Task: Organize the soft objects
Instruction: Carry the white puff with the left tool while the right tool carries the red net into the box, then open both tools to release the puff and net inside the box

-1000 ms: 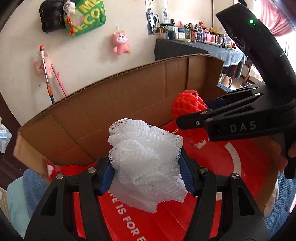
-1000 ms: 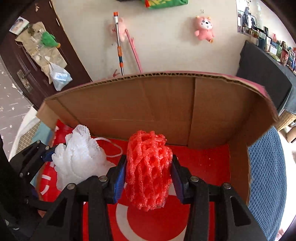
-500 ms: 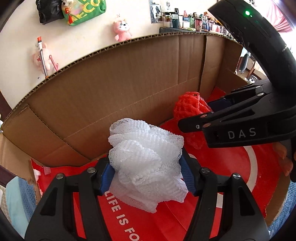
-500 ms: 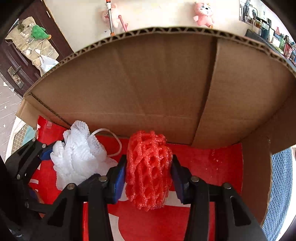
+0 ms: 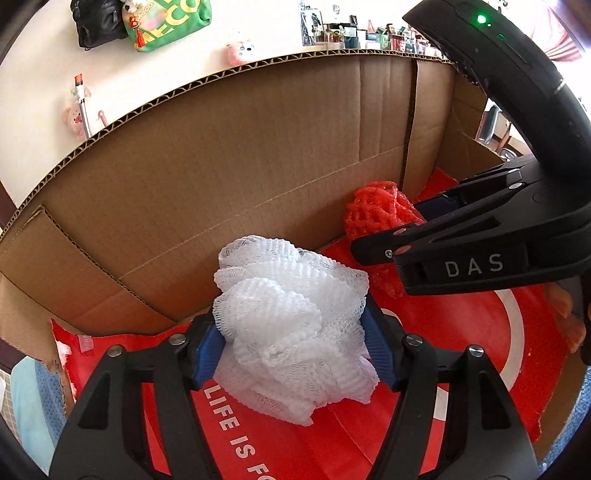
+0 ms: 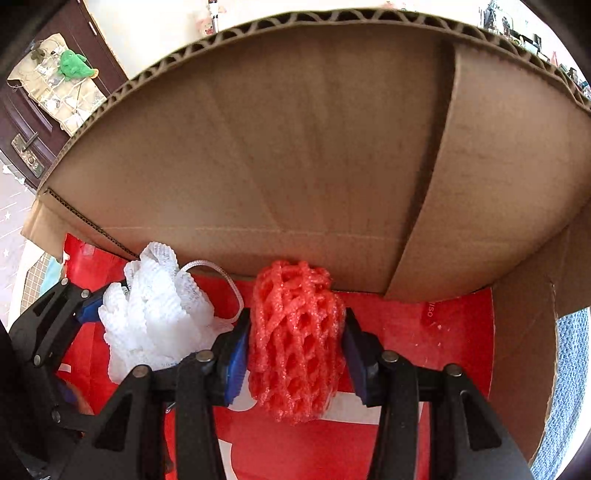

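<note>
We could not read the white lettering (image 5: 229,428) on the red sheet (image 5: 461,362) in full — the left gripper (image 5: 293,345) and the lower edge of the left wrist frame cut it off. The white mesh puff (image 5: 295,328) hid the inner faces of that gripper's blue pads (image 5: 208,350), so contact stayed unclear. At the right of that frame, the right gripper (image 5: 373,254) covered part of the red foam net (image 5: 376,214). The shelf items (image 5: 354,33) at the top were too small to identify. In the right wrist frame, the cardboard box wall (image 6: 295,147) blocked most of the room — only slivers showed at the upper corners.
</note>
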A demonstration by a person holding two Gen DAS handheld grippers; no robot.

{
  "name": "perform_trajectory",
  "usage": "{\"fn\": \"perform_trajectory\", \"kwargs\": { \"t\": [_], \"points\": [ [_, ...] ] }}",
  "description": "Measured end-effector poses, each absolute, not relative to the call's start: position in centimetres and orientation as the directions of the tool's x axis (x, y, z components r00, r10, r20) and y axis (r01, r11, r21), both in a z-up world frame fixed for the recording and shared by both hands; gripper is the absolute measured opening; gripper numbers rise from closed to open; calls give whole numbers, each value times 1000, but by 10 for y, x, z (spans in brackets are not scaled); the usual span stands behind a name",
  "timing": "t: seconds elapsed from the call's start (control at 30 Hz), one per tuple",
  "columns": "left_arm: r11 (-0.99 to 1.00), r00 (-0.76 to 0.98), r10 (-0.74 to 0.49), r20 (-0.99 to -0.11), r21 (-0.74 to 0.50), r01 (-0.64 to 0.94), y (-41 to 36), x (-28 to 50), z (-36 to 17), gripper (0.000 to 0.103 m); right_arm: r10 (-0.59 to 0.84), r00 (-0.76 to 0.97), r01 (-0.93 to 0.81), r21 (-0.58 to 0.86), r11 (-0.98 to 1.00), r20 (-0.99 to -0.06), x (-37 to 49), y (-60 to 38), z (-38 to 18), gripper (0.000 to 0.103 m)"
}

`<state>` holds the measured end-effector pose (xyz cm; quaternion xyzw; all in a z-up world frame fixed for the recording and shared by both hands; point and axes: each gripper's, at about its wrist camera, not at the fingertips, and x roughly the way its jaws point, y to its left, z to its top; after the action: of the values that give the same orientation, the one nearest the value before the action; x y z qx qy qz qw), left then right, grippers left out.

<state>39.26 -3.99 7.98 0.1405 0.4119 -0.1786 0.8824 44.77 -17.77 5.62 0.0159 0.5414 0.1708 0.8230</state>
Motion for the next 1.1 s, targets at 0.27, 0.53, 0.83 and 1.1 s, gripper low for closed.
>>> {"fn": "perform_trajectory", "kwargs": {
  "t": [0.27,0.53,0.83,1.1],
  "points": [
    [897,605,-204,-770,101,431,-39,395,80,73,295,355,-259,210,943,-887,453,-178,50,52],
    [902,614,-199,-763,102,419,-37,396,80,78,288,357,-249,207,946,-889,457,-184,49,59],
    [907,621,-220,-752,77,414,-35,396,81,89,282,367,-245,200,949,-887,456,-195,43,65],
    [912,633,-223,-741,71,404,-33,397,83,90,274,382,-241,191,952,-883,454,-199,44,68]
  ]
}}
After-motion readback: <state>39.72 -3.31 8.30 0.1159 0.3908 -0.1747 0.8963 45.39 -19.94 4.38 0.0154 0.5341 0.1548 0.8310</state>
